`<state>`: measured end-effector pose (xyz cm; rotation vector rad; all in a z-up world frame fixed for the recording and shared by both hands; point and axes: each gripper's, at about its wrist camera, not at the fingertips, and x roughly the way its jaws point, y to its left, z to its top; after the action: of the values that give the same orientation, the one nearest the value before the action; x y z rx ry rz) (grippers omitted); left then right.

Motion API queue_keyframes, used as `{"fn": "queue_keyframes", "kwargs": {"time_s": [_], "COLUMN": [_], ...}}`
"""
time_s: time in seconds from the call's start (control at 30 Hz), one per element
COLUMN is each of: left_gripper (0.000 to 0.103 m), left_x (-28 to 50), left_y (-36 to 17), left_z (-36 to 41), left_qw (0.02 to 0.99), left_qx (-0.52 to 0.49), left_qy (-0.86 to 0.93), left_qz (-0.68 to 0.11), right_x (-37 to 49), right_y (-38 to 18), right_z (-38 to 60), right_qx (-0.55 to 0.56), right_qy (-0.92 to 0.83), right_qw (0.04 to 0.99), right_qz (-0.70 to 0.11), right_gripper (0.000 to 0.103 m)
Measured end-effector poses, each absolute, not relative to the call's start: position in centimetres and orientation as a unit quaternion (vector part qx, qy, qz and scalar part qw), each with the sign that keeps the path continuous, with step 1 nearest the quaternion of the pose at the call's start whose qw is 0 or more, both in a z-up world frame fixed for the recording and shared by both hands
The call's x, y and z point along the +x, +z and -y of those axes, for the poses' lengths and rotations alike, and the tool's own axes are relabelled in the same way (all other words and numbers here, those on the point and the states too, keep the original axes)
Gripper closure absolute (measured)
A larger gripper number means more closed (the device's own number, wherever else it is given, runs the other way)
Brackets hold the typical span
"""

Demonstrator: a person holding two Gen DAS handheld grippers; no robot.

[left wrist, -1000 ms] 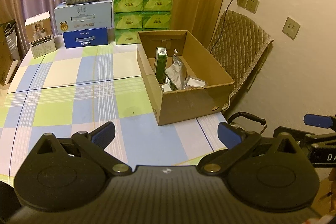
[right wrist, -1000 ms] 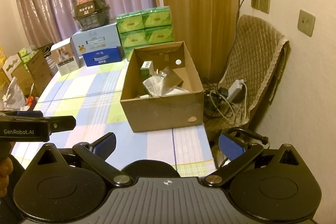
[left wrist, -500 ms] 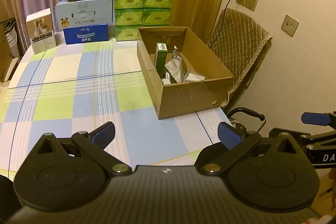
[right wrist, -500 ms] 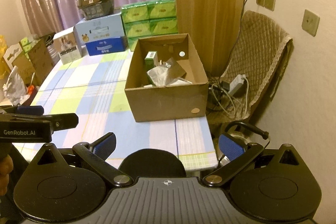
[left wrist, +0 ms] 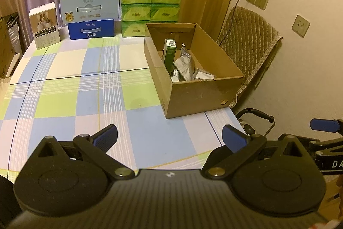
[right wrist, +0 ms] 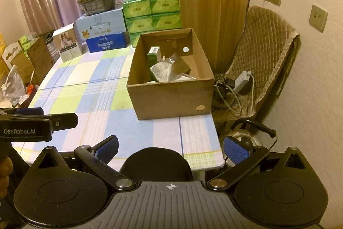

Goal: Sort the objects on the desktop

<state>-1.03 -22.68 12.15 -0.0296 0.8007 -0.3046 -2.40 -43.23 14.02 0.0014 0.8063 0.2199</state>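
Left gripper (left wrist: 169, 135) spread wide, empty; right gripper (right wrist: 170, 146) same, low in frame. I see cardboard box (left wrist: 199, 91) ahead, right of centre, long axis running away from me, green carton (left wrist: 169, 53) upright inside. Right claw nearer box.

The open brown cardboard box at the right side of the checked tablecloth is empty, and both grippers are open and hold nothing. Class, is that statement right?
Not quite. The open brown cardboard box is not empty: the right wrist view shows a small green carton and a crumpled silver foil bag inside it. The rest stands: it sits at the right side of the checked tablecloth, and the left gripper and right gripper are open and hold nothing.
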Motion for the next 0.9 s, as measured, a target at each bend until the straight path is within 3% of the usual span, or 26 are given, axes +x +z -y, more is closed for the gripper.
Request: {"fn": "queue_keyframes", "kwargs": {"time_s": [0.9], "left_gripper": [0.001], "left_x": [0.0], "left_y": [11.5], "left_z": [21.9], "left_qw": [0.908], "left_qx": [-0.031], "left_qy": [-0.147], "left_qz": [-0.392], "right_x": [-1.2], "right_y": [13.8], "right_z": [42.4], "right_qx": [-0.001], "right_qy": [0.109], "right_qw": [0.912], "right_qz": [-0.396], "right_gripper": [0.002]}}
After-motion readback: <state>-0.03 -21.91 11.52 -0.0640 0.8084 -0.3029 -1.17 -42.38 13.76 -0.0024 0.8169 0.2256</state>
